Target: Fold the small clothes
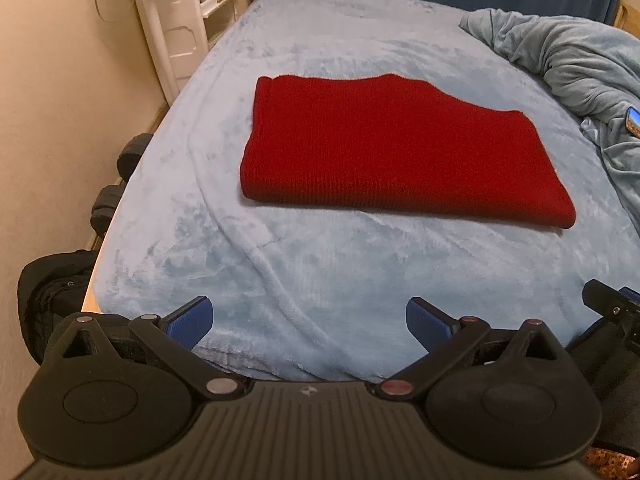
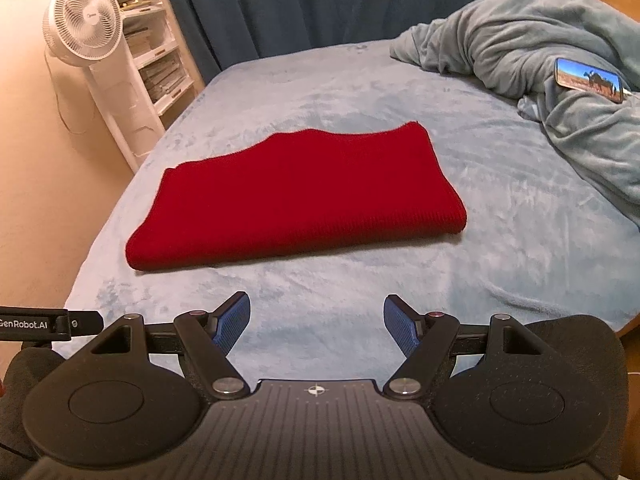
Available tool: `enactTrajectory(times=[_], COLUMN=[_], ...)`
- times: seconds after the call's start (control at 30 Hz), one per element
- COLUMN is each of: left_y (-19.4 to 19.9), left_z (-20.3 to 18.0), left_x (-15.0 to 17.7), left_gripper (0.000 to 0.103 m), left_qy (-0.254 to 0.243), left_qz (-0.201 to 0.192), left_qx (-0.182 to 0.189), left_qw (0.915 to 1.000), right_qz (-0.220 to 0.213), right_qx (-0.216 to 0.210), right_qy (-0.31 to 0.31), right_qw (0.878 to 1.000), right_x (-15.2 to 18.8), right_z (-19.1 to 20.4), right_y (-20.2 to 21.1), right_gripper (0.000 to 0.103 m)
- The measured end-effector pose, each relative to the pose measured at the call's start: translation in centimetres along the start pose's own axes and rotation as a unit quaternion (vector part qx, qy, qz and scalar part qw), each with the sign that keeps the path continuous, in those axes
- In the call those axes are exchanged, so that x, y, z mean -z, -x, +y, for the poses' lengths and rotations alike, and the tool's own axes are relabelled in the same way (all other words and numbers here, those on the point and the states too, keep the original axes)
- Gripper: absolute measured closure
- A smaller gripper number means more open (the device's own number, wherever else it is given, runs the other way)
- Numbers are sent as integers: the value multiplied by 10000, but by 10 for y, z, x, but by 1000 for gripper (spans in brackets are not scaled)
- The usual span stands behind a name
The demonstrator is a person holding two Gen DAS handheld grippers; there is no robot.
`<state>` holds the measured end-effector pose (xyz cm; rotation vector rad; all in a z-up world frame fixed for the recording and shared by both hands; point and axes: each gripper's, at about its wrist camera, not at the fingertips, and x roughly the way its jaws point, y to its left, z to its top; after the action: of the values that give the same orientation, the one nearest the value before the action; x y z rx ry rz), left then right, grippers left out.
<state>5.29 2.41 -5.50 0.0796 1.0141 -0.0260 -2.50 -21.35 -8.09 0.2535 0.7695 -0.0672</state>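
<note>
A red knitted garment lies folded into a flat rectangle on the light blue bed cover. It also shows in the right wrist view. My left gripper is open and empty, held back above the bed's near edge, well short of the garment. My right gripper is open and empty too, also near the front edge and apart from the garment. Part of the right gripper shows at the right edge of the left wrist view.
A crumpled grey-blue blanket is heaped at the far right with a phone lying on it. A white fan and shelf unit stand left of the bed. Dumbbells and a black bag lie on the floor at the left.
</note>
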Motion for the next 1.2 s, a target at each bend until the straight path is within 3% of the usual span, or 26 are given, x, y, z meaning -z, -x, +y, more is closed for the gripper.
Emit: enactTrajectory(times=[0.23,0.3,0.37,0.47,0.63,0.73,0.83,0.87,0.9,1.0,1.2], left_y=[-28,-41,-54,-79,-119,-140,-163,-172,-180,-193,-189], left_z=[0,4,13,36,72,88,96,97,97,102,121], left_x=[-13,-23,-35,-57,-88,-98,-103,-103,-103,-97,-87], left_gripper=[0,0,0,0,0,0,0,0,0,0,0], left_qy=[-4,-26,55,310,829,1126,1240,1203,1160,1273,1706], left_qz=[185,175,71,-100,-316,-328,-197,-110,-45,-31,-266], left_qx=[-126,-214,-394,-658,-781,-692,-665,-751,-824,-781,-367], left_qw=[9998,9996,9992,9973,9930,9907,9899,9898,9898,9888,9843], right_qz=[142,75,92,102,54,8,8,35,83,-6,378], right_qx=[104,-235,-514,-420,-200,-122,-455,-642,-668,-513,470], right_qy=[-279,-817,-1589,-2651,-4090,-4667,-4971,-4859,-4619,-4082,-3379], right_qw=[9995,9964,9859,9633,9123,8843,8665,8717,8844,9115,9392], right_x=[-9,-16,-27,-39,-42,-42,-41,-43,-45,-54,-79], right_z=[-13,-29,-52,-89,-145,-168,-181,-182,-180,-170,-140], right_y=[-31,-43,-63,-100,-165,-195,-221,-228,-233,-228,-235], right_gripper=[26,23,18,17,17,17,19,40,75,84,85])
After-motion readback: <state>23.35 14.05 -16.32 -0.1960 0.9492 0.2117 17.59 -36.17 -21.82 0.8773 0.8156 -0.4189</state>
